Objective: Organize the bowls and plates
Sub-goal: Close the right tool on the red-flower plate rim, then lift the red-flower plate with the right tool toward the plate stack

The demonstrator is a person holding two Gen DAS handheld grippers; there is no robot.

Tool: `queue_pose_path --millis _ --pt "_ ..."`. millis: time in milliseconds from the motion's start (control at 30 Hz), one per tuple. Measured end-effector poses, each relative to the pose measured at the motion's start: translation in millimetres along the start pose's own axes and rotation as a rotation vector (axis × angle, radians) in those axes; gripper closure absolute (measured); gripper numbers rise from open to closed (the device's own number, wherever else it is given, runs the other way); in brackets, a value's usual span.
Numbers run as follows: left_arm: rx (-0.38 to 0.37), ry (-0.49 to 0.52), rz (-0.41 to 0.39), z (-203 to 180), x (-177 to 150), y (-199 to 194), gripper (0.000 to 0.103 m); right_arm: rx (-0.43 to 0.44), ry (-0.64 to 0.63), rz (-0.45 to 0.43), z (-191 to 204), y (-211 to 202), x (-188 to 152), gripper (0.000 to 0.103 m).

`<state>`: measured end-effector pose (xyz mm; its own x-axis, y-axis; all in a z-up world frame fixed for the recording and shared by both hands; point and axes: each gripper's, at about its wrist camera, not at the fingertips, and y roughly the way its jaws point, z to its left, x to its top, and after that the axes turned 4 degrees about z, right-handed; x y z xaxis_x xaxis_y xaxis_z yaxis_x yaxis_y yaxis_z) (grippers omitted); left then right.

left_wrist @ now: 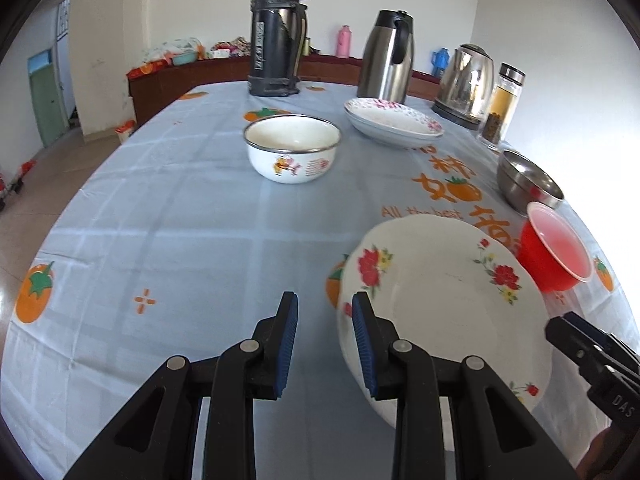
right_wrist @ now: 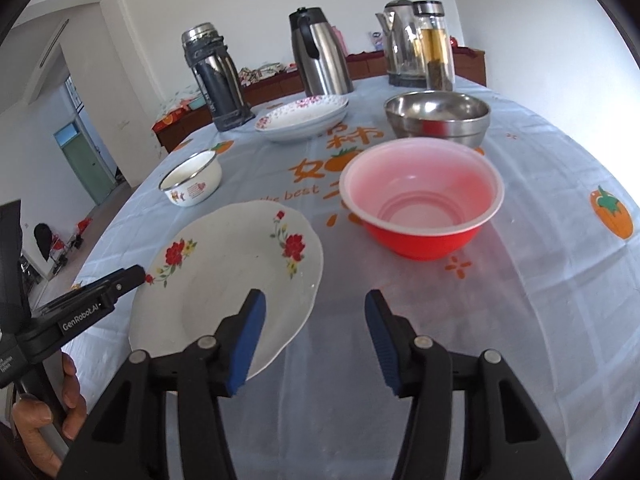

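A white plate with red flowers (left_wrist: 440, 296) (right_wrist: 236, 272) lies near the table's front edge. My left gripper (left_wrist: 325, 316) is open and empty, its right finger over the plate's left rim. My right gripper (right_wrist: 314, 312) is open and empty, its left finger over the plate's right part. A red plastic bowl (right_wrist: 420, 204) (left_wrist: 554, 248) sits just beyond. A steel bowl (right_wrist: 438, 118) (left_wrist: 526, 182), a white enamel bowl (left_wrist: 292, 148) (right_wrist: 192, 182) and a stack of pink-patterned plates (left_wrist: 394, 122) (right_wrist: 304, 118) stand farther back.
A dark thermos (left_wrist: 276, 32), a steel jug (left_wrist: 388, 58), an electric kettle (left_wrist: 466, 82) and a glass tea bottle (left_wrist: 502, 106) stand along the far side of the blue tablecloth (left_wrist: 160, 220). The table drops off at left and right.
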<state>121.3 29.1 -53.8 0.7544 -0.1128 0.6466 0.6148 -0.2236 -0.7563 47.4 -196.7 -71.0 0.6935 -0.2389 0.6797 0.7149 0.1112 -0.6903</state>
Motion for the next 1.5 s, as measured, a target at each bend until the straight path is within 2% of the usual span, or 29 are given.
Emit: queue_pose_path --millis 167,233,367,467,600,1000,1067,1500 --pt "-0.050 -0.005 0.026 -1 0 3 0.072 0.025 0.034 0.028 -6 4 0 0.050" --pt "-0.069 -0.009 0.044 -2 -1 6 0.072 0.031 0.044 0.035 -8 5 -1 0.054" --pt "-0.068 0.006 0.061 -7 -2 11 0.072 0.042 0.045 0.051 -8 8 -1 0.065" --pt "-0.079 0.004 0.079 -9 0 14 0.072 0.048 0.039 0.064 -5 11 0 0.070" --pt "-0.084 -0.010 0.113 -8 0 23 0.072 0.058 0.056 0.081 -5 15 1 0.072" --pt "-0.087 -0.019 0.125 -10 2 29 0.072 0.089 0.066 0.114 0 25 3 0.079" --pt "-0.091 -0.024 0.125 -9 2 30 0.072 0.096 0.058 0.116 2 26 3 0.084" --pt "-0.089 -0.025 0.114 -10 4 33 0.072 0.080 0.040 0.117 6 28 3 0.084"
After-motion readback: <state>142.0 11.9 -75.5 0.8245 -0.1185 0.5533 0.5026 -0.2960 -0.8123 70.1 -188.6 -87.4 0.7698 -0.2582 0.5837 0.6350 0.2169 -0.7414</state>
